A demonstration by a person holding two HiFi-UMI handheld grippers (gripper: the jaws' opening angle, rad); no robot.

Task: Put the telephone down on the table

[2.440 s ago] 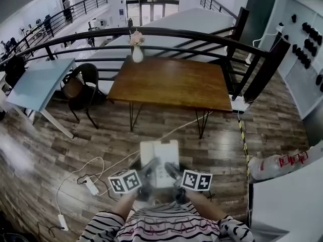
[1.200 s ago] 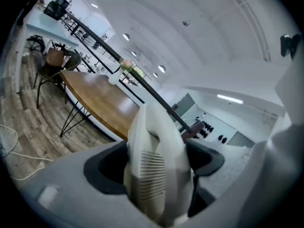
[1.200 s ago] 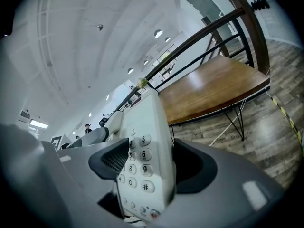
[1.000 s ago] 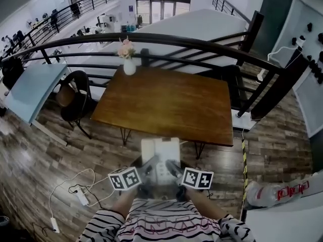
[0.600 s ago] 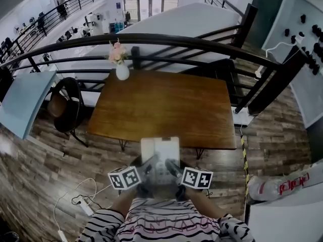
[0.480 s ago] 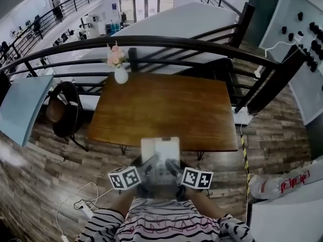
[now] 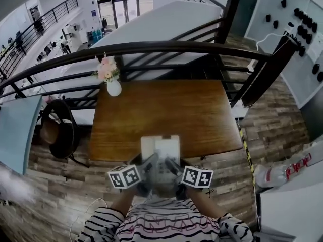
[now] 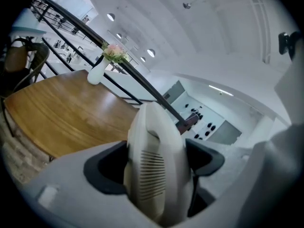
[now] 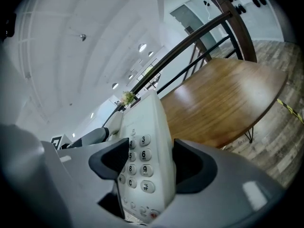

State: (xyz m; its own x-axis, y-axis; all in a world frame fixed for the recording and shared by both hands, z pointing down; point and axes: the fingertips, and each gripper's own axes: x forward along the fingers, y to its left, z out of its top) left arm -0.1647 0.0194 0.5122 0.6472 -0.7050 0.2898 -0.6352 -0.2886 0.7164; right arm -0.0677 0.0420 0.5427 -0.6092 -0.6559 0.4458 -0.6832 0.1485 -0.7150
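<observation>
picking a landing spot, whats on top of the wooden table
At the far left corner of the table stands a white vase of pink flowers; the rest shows bare wood. The held telephone hides a patch at the near edge.

Telephone (image 7: 160, 147): off-white, pale keys with dark digits.
Table (image 7: 166, 110): warm brown, wood grain.
Vase (image 7: 114, 88): white.
Flowers (image 7: 106, 68): pink.
Sleeves (image 7: 103, 228): black-and-white stripes.
Floor (image 7: 282, 115): grey-brown planks.
Railing (image 7: 166, 47): black.
</observation>
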